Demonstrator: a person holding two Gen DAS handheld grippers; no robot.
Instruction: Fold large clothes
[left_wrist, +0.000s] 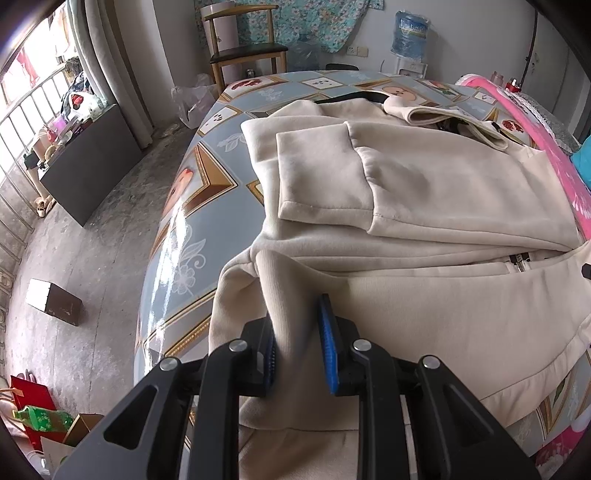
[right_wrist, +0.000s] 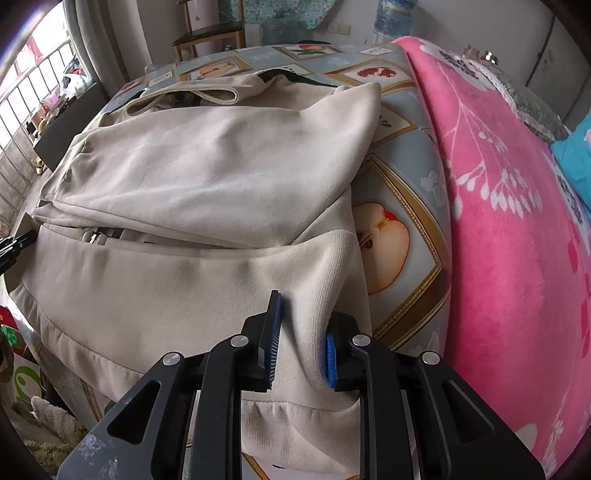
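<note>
Cream hooded zip jacket (left_wrist: 424, 192), large, fleece-like; lies spread on the bench (left_wrist: 207, 192), whose cover is grey-blue with framed fruit prints; sleeves folded in over the body, one cuff (left_wrist: 317, 177) lying flat at 11 o'clock of the garment's middle in the left wrist view; zipper (left_wrist: 521, 258) showing at 3 o'clock; hood toward 12 o'clock, at the far end of the bench.

Left gripper (left_wrist: 297, 343): blue-padded fingers (left_wrist: 327, 332) pinching a raised ridge of the jacket's near left part, fabric bunched between them.

Right gripper (right_wrist: 301, 339): fingers (right_wrist: 273, 328) pinching a matching raised fold at the near right part; hem band (right_wrist: 288, 410) hanging just below the grip.

Pink floral blanket (right_wrist: 498, 221): along the bench's edge at 3 o'clock in the right wrist view.

Wooden chair (left_wrist: 245, 44): beyond the bench at 12 o'clock; water jug (left_wrist: 410, 33) at 1 o'clock.
</note>
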